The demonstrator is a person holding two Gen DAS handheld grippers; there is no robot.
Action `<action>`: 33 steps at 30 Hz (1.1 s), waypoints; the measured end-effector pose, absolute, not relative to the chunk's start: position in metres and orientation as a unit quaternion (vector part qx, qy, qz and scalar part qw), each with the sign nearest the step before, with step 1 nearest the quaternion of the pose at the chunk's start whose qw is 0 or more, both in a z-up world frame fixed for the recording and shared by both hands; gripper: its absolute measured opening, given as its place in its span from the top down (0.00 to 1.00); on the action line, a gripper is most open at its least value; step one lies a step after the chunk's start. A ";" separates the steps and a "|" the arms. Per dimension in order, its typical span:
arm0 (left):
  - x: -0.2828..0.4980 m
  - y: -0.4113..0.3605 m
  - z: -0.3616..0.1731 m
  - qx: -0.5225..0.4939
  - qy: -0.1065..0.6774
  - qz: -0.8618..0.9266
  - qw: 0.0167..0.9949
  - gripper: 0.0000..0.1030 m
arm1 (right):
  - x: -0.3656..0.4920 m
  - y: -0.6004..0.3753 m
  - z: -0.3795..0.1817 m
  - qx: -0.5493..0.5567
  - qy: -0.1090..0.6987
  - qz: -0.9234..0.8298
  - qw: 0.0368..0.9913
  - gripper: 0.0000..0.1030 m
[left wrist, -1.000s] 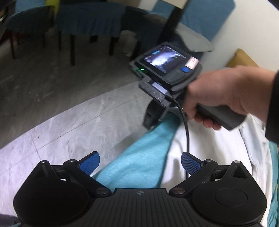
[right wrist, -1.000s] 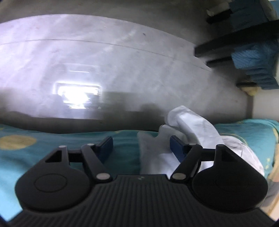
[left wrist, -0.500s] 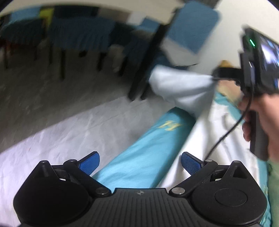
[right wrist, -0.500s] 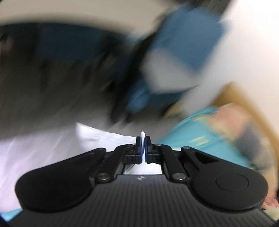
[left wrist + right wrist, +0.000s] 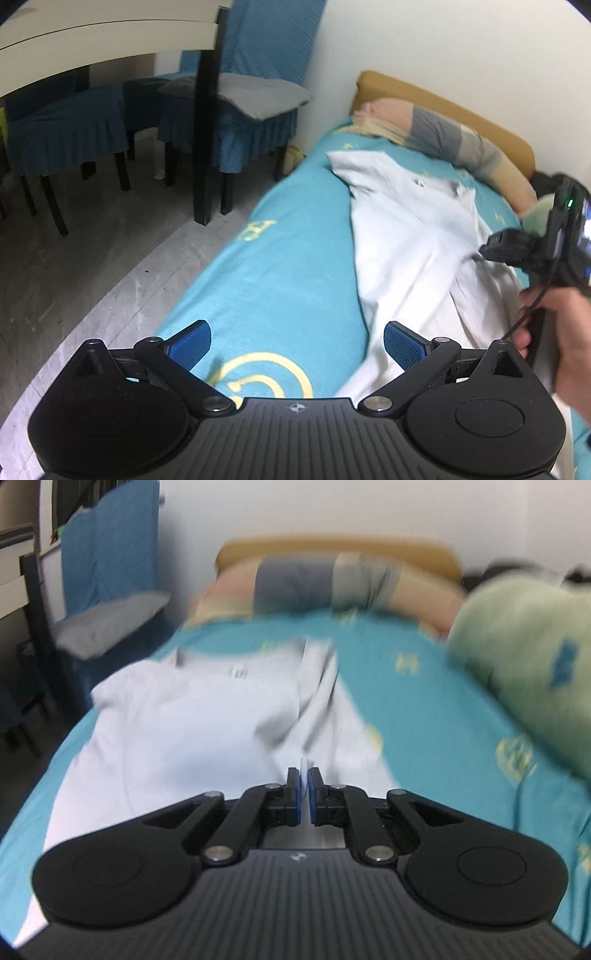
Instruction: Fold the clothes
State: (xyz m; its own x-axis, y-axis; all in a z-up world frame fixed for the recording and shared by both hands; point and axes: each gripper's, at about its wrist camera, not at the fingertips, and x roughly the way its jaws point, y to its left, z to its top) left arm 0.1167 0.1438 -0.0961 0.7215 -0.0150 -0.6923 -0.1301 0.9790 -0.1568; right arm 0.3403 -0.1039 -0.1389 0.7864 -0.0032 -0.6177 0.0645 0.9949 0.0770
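A white shirt (image 5: 406, 236) lies spread along the teal bed sheet (image 5: 280, 266), collar toward the headboard. It also shows in the right wrist view (image 5: 192, 723). My left gripper (image 5: 297, 343) is open and empty, low over the bed's near edge beside the shirt's hem. My right gripper (image 5: 303, 794) is shut on a fold of the white shirt, with a sliver of cloth between the blue pads. In the left wrist view the right gripper's body (image 5: 532, 247) is at the right edge, held by a hand over the shirt.
A striped pillow (image 5: 454, 144) and a tan headboard (image 5: 436, 99) lie at the bed's far end. A pale green blanket (image 5: 524, 653) is on the right. Blue-covered chairs (image 5: 236, 99) and a table with a dark leg (image 5: 207, 122) stand on the grey floor at the left.
My right gripper shut on the shirt at the bed's edge, lifted it and swung it onto the bed toward the headboard. The shirt now lies spread out. My left gripper stayed open.
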 end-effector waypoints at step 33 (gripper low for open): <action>0.052 0.191 -0.086 -0.141 0.585 0.005 0.798 0.32 | 0.023 -0.223 -0.065 0.330 0.332 0.036 0.883 0.24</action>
State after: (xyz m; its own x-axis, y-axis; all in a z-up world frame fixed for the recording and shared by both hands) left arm 0.0525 0.1908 -0.0860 0.3148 -0.1565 -0.9362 -0.1733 0.9603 -0.2188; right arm 0.0230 -0.2232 -0.0647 0.7765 0.2836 -0.5627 0.1554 0.7793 0.6071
